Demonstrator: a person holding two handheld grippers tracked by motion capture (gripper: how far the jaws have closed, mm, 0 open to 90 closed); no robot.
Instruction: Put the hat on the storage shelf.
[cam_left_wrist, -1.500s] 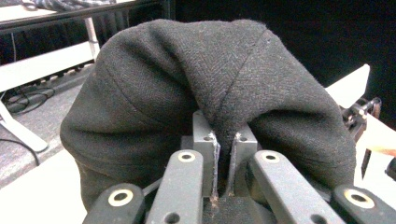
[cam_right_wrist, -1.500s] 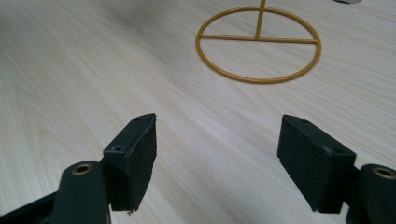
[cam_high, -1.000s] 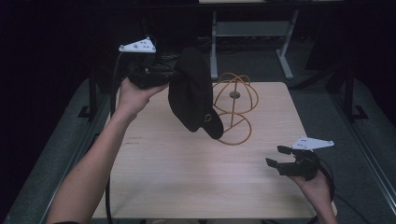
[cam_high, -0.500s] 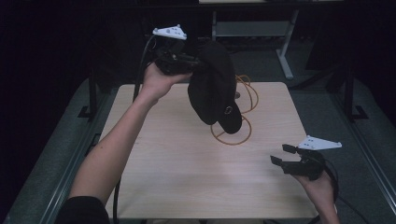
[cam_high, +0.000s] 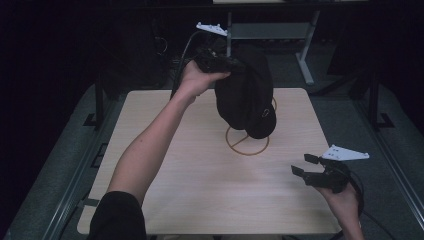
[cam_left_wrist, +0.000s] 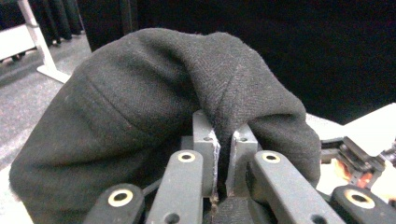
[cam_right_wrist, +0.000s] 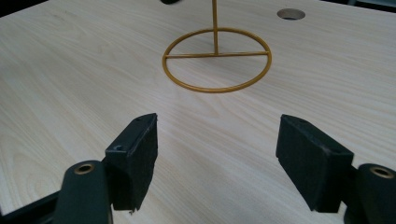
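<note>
The left gripper (cam_high: 235, 64) was raised well above the far part of the worktop (cam_high: 175, 200), its jaws closed tight on a fold of a black cap (cam_high: 246, 95). In the left gripper view the dark cloth (cam_left_wrist: 140, 112) bunched over and around the jaw tips, pinched in the narrow gap between them. From the high view the cap hung down from that gripper, its brim lowest, directly above a gold wire stand (cam_high: 247, 141) whose ring base rested on the worktop; most of the stand's upright was hidden behind the cap.

The right gripper (cam_high: 305, 165) was held low near the right front of the worktop, well apart from the cap. Its jaws stood wide apart with nothing between them. In the right gripper view the ring base of the stand (cam_right_wrist: 215, 60) lay ahead of the jaws, with a crossbar and a thin post rising from it, and a round hole (cam_right_wrist: 291, 14) in the worktop farther off to the right.
</note>
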